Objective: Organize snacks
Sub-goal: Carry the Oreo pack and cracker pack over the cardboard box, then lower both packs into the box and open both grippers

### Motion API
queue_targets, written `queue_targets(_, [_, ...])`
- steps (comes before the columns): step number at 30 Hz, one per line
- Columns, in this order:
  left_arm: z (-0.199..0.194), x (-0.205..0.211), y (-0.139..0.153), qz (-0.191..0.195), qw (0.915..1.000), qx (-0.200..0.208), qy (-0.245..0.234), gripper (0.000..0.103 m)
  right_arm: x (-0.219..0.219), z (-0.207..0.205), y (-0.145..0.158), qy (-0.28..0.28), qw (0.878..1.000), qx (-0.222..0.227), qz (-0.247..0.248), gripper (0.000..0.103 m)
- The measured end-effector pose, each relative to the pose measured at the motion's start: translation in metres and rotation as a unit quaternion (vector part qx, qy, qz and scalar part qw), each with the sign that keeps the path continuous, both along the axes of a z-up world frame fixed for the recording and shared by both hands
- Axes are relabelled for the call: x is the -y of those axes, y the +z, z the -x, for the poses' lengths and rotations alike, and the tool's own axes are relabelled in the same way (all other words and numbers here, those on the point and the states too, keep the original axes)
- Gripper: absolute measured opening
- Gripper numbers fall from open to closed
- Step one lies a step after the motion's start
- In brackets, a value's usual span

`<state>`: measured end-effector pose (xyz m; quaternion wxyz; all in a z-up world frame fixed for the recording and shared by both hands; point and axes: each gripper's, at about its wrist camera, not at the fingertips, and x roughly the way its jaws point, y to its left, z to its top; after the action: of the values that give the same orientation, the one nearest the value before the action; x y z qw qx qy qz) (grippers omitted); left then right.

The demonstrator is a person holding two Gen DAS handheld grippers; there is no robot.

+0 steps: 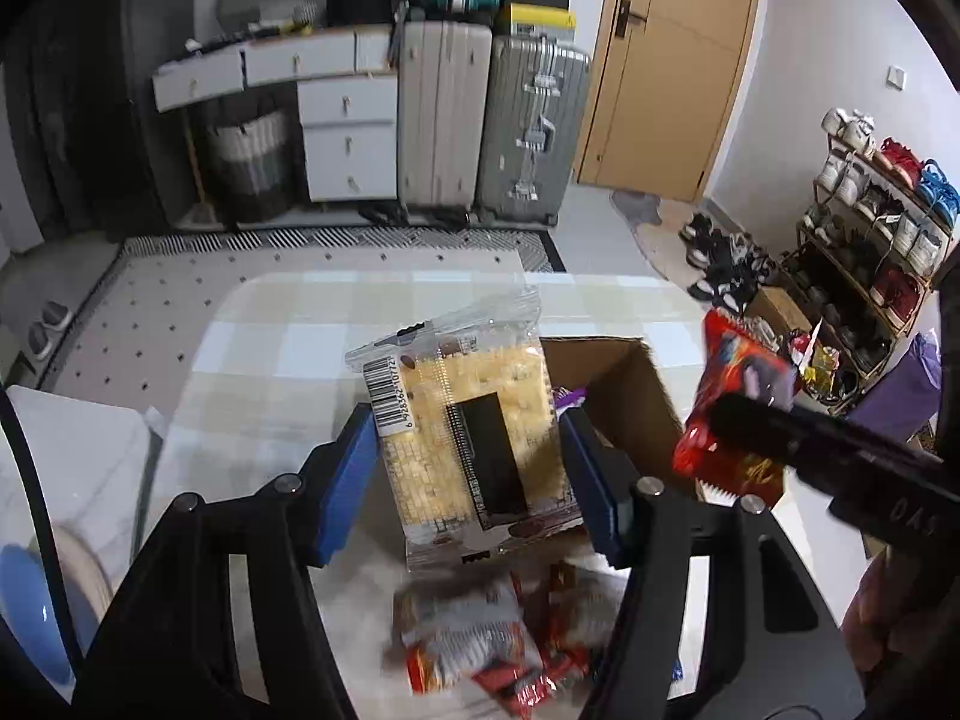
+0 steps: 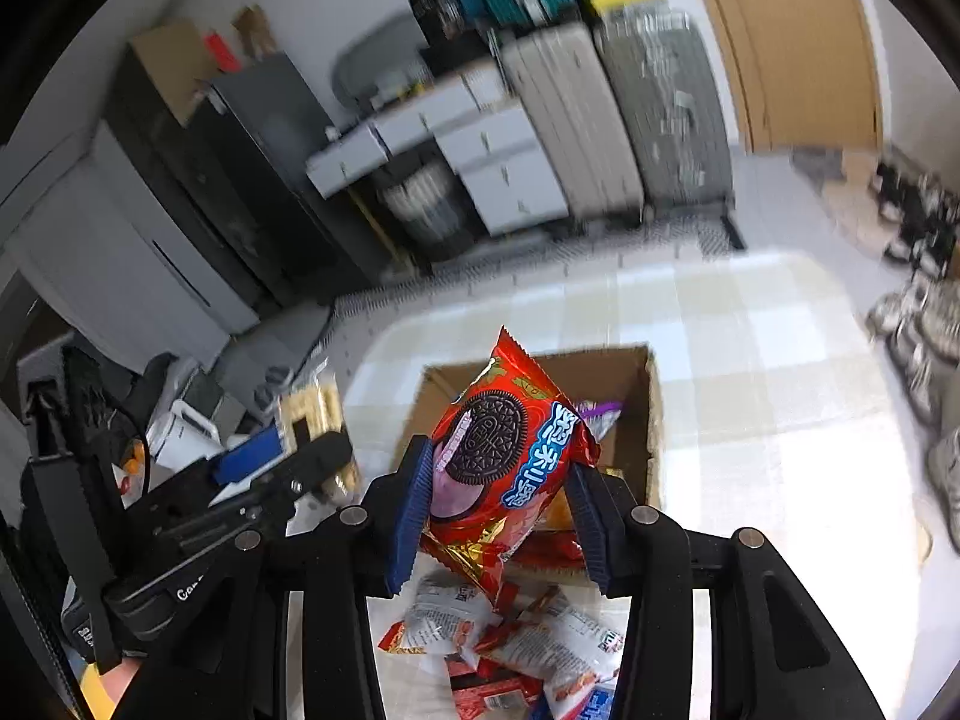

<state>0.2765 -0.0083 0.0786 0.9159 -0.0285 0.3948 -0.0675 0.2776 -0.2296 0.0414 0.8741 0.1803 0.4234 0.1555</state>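
Home: suitcases (image 1: 492, 126), shoe rack (image 1: 870, 252), drawers (image 1: 348, 138).

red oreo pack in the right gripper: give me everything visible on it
The red Oreo pack is a glossy foil pillow bag with crimped, zigzag-cut ends, a printed dark sandwich cookie, blue-and-white lettering and gold at its lower end. It looks sealed and puffy. The right gripper clamps it, blue jaws pressing both sides, upper end tilted up, in the air in front of the open cardboard box, above loose snack packets.

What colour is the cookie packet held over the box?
Red, with a dark cookie picture and blue lettering; the cookie packet shows best in the right wrist view.
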Motion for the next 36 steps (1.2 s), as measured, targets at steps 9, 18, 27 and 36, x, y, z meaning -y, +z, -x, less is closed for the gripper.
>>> queue_targets(9, [-0.072,0.018,-0.055,0.012,0.9946,-0.088,-0.055,0.059,-0.017,-0.052,-0.040,0.047,0.995,-0.034,0.082,0.044])
queue_targets(18, [-0.099,0.023,-0.109,0.027,0.9902,-0.128,-0.049,0.059,-0.014,-0.067,-0.072,0.068,0.994,-0.060,0.067,0.044])
queue_targets(27, [-0.111,0.032,-0.119,0.006,0.9878,-0.147,-0.051,0.059,-0.011,-0.070,-0.082,0.056,0.995,-0.071,0.049,0.051])
queue_targets(36, [-0.108,0.033,-0.115,0.002,0.9865,-0.157,-0.048,0.063,-0.008,-0.058,-0.070,0.050,0.995,-0.054,0.062,0.051])
